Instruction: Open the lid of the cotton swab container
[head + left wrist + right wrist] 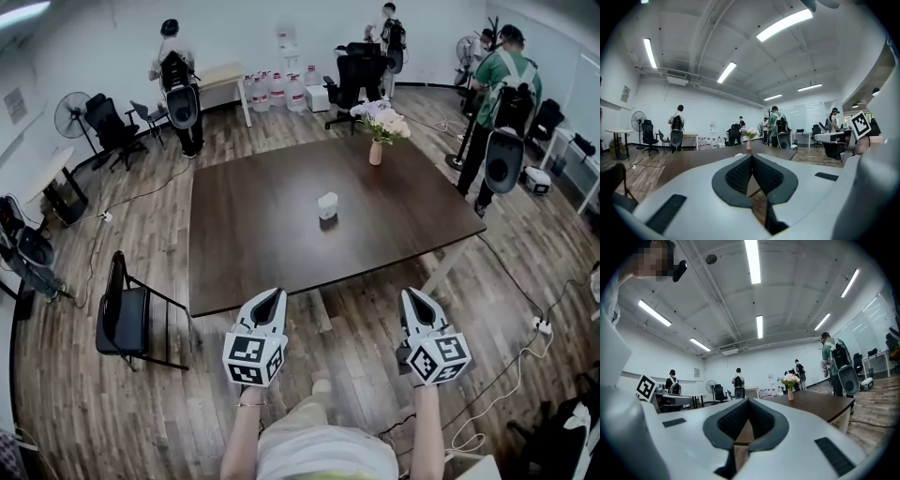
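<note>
A small white cotton swab container point(327, 205) stands alone near the middle of the dark brown table point(253, 234), lid down. Both grippers hang short of the table's near edge, well apart from it. My left gripper point(269, 298) is shut with nothing in it, its tips pointing toward the table. My right gripper point(414, 297) is shut and empty too. In the left gripper view the closed jaws point(752, 156) point over the tabletop; the container shows only as a small white speck point(738, 154). In the right gripper view the closed jaws point(747, 401) hide it.
A vase of flowers point(378, 131) stands at the table's far right. A black folding chair point(127, 314) is left of the table's near corner. People with gear stand at the back point(178, 80) and right point(502, 103). Cables point(525, 337) run over the wooden floor.
</note>
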Demonstrator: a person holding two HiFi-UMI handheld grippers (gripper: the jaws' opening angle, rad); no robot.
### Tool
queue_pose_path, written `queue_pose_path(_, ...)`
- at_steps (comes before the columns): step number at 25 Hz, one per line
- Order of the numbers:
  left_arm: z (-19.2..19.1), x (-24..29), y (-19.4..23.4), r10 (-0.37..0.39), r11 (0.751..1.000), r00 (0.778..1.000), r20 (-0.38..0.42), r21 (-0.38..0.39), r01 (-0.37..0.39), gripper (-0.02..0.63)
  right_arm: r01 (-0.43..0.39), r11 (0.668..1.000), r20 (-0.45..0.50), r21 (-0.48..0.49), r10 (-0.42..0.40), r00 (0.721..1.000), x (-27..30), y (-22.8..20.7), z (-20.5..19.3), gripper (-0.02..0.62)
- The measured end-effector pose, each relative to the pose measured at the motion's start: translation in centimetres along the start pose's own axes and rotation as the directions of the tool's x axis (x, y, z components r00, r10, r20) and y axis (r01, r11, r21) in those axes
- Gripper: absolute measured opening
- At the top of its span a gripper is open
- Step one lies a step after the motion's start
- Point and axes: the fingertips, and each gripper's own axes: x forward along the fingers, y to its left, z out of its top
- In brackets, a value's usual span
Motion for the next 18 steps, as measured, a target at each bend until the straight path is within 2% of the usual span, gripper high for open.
queue_pose_path(10,0.9,8.5,3.3,-0.037,0.999,0.999,-0.006,-0.009,0.037,0.023,0.014,1.000,-0.005,0.012,-0.014,1.000,8.2,-3.7,0.5,0.021)
queue_pose_path(18,0.6,12.4,4.8,-0.052,0.998,0.999,-0.011,-0.021,0.052,0.023,0.020,1.000,-0.002,0.012,-0.020,1.000,12.1,-5.0,0.1,0.021)
